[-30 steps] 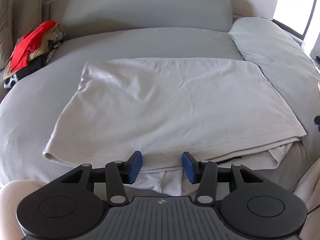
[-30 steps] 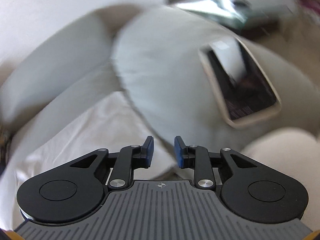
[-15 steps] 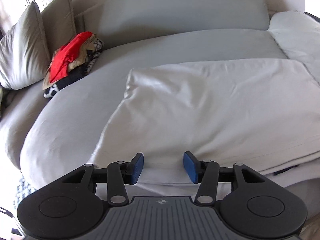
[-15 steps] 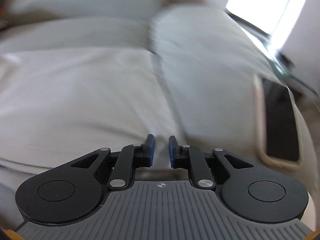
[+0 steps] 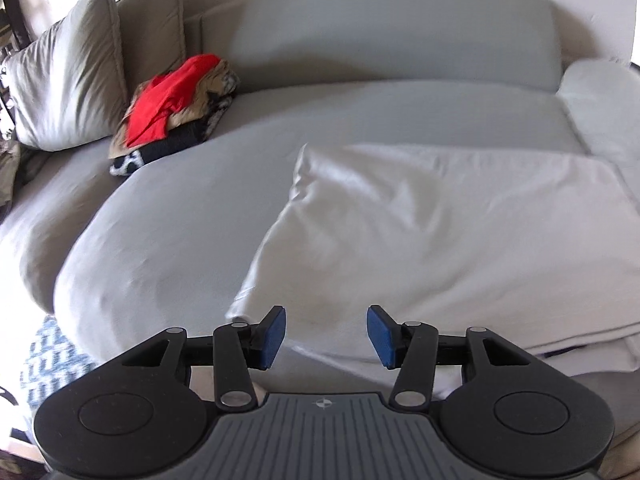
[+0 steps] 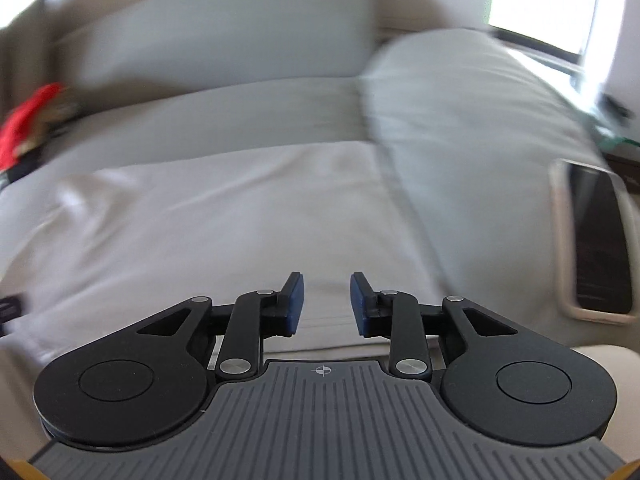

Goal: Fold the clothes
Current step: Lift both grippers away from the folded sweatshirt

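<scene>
Two claws hang over the near edge of your white garment (image 5: 452, 232), and neither holds anything. That garment lies flat and folded on the grey sofa (image 5: 380, 120), its long axis running side to side across your view; from your left gripper (image 5: 326, 336) it spreads ahead and off to the right, with one loose corner poking up ahead and slightly left. Its near hem sits just under and beyond the blue pads (image 5: 272, 338), where you can see stacked layers of cloth at the edge to the right. No print, brand or writing can be read on the cloth. Your left gripper stands wide, pads well apart and empty; whether they brush the fabric below you cannot tell. Your right gripper (image 6: 326, 304) is spread less widely, also empty, with the same white garment (image 6: 224, 216) filling the view ahead and to its left; this view is blurred. Right of that claw, a phone (image 6: 596, 240) in a pale case lies on the sofa's grey arm cushion (image 6: 472, 128), screen dark. Far ahead and left of your left gripper, a pile of clothes topped with red (image 5: 172, 108) rests against beige pillows (image 5: 68, 80).
</scene>
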A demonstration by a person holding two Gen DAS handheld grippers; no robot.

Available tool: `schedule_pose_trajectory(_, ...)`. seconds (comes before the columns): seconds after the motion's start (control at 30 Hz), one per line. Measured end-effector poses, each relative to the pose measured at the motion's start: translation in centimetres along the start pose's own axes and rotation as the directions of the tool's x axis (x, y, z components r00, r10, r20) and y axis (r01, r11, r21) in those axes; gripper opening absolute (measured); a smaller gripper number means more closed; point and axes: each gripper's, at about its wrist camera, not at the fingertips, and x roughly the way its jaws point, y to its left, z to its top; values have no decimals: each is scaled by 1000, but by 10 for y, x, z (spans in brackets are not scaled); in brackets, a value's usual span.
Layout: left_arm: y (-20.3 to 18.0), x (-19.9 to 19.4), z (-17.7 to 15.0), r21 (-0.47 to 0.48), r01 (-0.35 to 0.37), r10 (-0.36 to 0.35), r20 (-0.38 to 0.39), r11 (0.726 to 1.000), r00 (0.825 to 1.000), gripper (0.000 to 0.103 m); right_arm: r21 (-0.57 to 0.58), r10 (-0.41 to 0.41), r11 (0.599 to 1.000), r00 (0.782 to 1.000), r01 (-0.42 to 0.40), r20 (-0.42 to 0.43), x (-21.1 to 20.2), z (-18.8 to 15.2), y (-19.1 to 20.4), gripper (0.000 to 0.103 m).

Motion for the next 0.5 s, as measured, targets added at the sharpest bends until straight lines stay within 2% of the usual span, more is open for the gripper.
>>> schedule_pose_trajectory(0.23, -14, 9, -14, 55, 3, -2, -18, 998, 1000, 50, -126, 133, 982, 990, -137, -45, 4, -10, 48, 31)
schedule_pose_trajectory(0.37, -18, 11, -20, 72, 4, -2, -34, 997, 999, 50, -150, 162, 973, 982, -175, -93, 8, -14, 65, 31)
schedule_pose_trajectory(0.5, -16, 8, -26, 77, 12, -8, -54, 997, 999, 50, -167, 155, 970, 980, -175, -125, 4, -19, 67, 32)
